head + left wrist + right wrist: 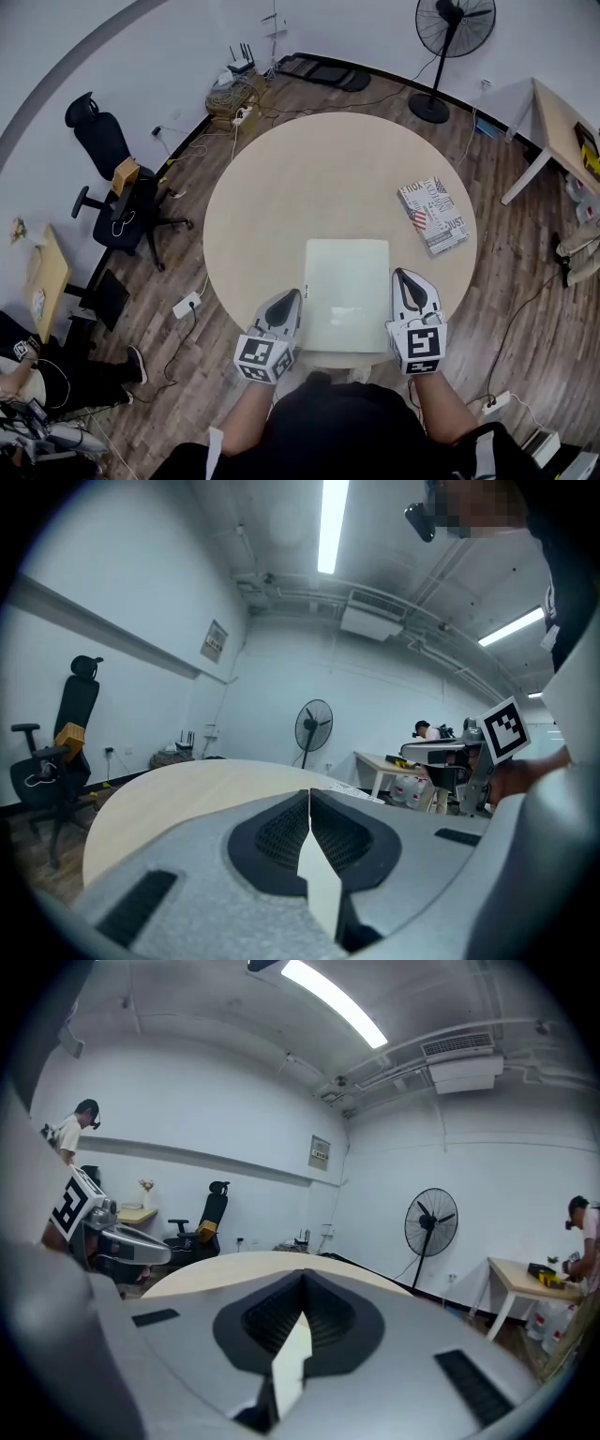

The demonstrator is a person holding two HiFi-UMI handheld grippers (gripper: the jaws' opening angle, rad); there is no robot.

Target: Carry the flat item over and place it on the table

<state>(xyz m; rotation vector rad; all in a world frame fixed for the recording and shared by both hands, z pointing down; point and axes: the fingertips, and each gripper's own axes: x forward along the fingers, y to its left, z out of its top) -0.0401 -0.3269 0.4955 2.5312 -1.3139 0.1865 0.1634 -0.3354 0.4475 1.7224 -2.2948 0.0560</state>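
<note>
Person in a black top point(330, 420), with a pale grey wedge-shaped left gripper point(293, 297) and matching right gripper point(402, 277), black ribbed pads point(277, 834) inside, white cube with black square markers point(264, 357) behind each.

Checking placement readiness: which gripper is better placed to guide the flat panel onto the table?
Left, marginally. Both are shut on opposite edges of the flat panel, but the left gripper faces bare round table, while a magazine lies ahead of the right gripper.
</note>
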